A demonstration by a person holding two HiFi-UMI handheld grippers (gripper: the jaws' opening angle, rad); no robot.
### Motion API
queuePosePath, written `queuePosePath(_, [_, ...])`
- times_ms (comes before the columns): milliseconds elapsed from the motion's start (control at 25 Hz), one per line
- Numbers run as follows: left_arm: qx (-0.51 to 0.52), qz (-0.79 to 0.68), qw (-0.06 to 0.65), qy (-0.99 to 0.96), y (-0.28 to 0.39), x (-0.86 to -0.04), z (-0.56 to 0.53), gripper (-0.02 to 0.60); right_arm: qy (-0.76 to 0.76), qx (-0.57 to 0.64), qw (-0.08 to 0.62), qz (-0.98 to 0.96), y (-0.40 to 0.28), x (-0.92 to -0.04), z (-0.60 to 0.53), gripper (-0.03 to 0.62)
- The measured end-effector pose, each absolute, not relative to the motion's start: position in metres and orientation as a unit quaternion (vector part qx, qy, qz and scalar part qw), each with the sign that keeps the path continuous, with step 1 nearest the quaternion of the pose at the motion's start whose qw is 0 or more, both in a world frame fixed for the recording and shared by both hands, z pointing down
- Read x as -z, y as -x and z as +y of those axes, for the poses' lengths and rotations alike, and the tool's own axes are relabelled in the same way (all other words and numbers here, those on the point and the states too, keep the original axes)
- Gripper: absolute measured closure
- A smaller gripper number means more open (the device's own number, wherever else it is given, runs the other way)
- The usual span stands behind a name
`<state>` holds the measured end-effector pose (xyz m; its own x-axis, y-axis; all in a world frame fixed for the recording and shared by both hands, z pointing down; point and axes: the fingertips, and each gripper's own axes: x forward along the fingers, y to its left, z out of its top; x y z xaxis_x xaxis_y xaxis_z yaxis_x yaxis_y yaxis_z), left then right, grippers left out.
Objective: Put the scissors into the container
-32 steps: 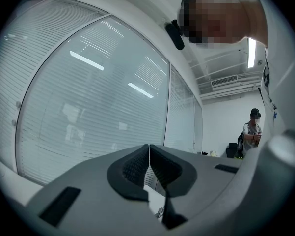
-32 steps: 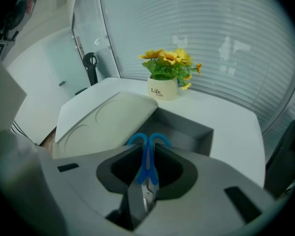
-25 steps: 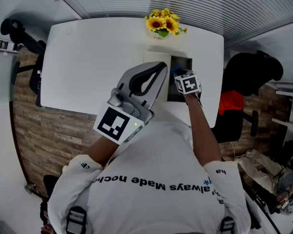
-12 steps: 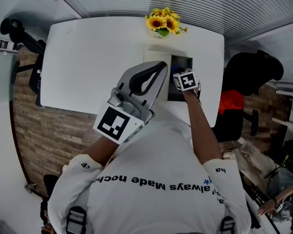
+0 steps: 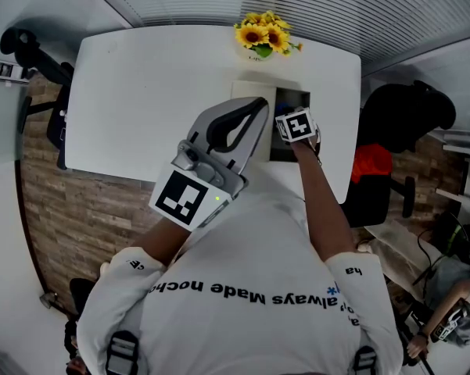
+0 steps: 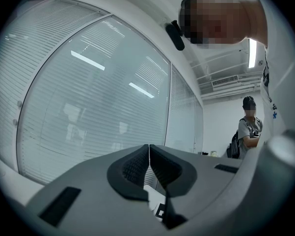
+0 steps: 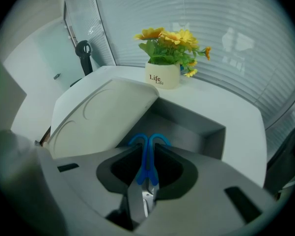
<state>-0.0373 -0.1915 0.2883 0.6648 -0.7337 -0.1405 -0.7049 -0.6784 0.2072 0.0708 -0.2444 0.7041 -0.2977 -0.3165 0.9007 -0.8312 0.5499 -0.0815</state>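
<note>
White table (image 5: 133,92) carries the open grey container (image 7: 191,132). Your left gripper (image 6: 149,152) hangs above the container's left side, jaws pressed together on nothing. Your right gripper (image 7: 148,149), over the container's mouth, pinches the blue-handled scissors (image 7: 146,164), handle loops leading. A sunflower pot (image 7: 163,75) stands just behind the container.

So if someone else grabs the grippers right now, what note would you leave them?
Left gripper: shut, holding nothing, raised off the table and pointing at the window blinds.
Right gripper: shut on the scissors, blue handles forward, blades back between the jaws.
Container: grey, open, right in front of the right gripper, with its white lid tipped up on the left.
Done: scissors picked up and brought to the container.
Left: lower them in, open the right gripper, then pull it back.
</note>
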Motion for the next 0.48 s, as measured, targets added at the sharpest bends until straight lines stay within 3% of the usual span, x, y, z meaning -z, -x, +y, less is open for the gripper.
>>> queuePosePath(480, [0.107, -0.398, 0.069, -0.908, 0.040, -0.288, -0.192, 0.560, -0.368, -0.308, 0.463, -0.745, -0.066, -0.715, -0.245, 0.503])
